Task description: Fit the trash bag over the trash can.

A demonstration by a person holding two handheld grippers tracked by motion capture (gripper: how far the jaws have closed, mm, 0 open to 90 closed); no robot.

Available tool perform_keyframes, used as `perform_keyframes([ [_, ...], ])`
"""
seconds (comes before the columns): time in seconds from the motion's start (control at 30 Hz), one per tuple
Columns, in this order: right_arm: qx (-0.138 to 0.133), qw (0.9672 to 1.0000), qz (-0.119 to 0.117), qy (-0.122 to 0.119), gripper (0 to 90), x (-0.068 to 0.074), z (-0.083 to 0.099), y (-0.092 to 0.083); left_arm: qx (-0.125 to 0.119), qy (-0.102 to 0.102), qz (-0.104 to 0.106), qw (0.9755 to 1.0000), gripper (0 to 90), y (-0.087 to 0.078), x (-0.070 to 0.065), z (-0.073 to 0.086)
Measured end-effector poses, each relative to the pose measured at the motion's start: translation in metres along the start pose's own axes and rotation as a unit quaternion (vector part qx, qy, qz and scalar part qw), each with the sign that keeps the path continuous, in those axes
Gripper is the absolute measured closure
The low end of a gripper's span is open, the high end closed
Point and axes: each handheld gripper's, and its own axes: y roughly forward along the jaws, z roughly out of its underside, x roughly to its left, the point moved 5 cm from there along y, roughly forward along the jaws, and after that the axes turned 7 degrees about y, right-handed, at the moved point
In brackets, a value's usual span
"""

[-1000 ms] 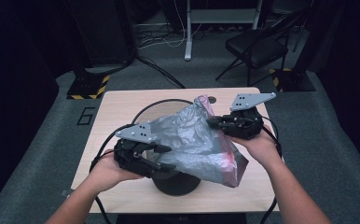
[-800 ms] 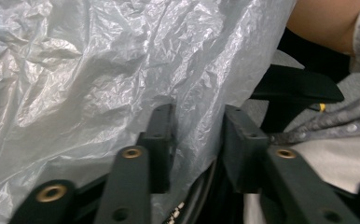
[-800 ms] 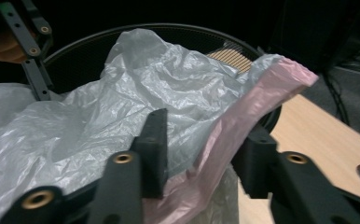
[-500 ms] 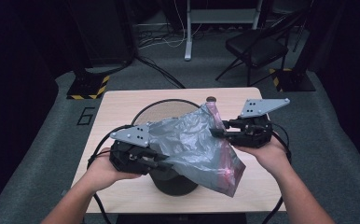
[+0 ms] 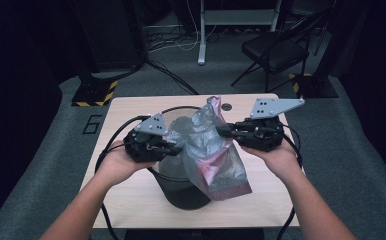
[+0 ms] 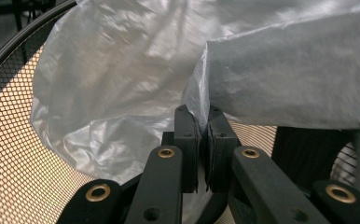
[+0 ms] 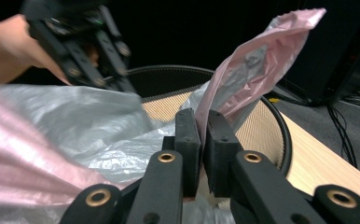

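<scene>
Because the plastic bag must be spread over the mesh bin, the left tool and right tool each pinch its rim, jaws having just been closing.

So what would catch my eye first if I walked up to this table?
Probably the crinkled grey-pink plastic bag stretched over the black mesh bin at the table's near edge. The left gripper and the right gripper each pinch the bag from opposite sides, pulling it apart above the bin.
</scene>
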Motion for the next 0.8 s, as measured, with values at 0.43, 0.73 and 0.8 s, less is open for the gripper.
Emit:
perform_keyframes([
  [0.43, 0.013, 0.9999, 0.002, -0.006, 63.9, 0.007, -0.004, 0.027, 0.074, -0.032, -0.024, 0.9965, 85.0, 0.024, 0.035, 0.018],
  [0.73, -0.005, 0.9994, -0.023, -0.027, 45.7, 0.027, -0.008, 0.017, 0.066, -0.037, -0.018, 0.997, 82.8, 0.022, 0.036, 0.024],
  [0.8, 0.0, 0.9987, -0.035, -0.037, 43.1, 0.033, -0.007, 0.019, 0.065, -0.041, -0.017, 0.9969, 82.2, 0.022, 0.036, 0.024],
])
